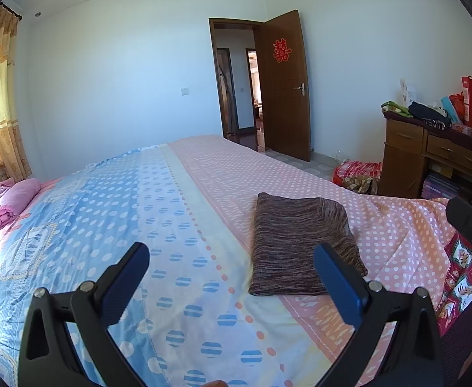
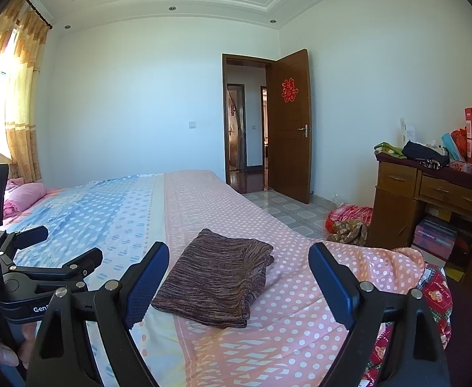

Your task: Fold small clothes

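Item: brown knit garment (image 2: 215,285), folded on bed (image 2: 300,338). Your left claw (image 1: 231,277) and right claw (image 2: 239,277): wide open, empty. Next, likely: fetch another piece.

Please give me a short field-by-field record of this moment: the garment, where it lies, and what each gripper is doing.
garment: brown striped knit, folded into a flat rectangle
surface: bed, on the pink polka-dot part of the cover
left gripper: open, empty, above the bed near the garment
right gripper: open, empty, facing the garment
contact: neither gripper touches the garment
background: wooden door open; dresser on the right, cluttered on top
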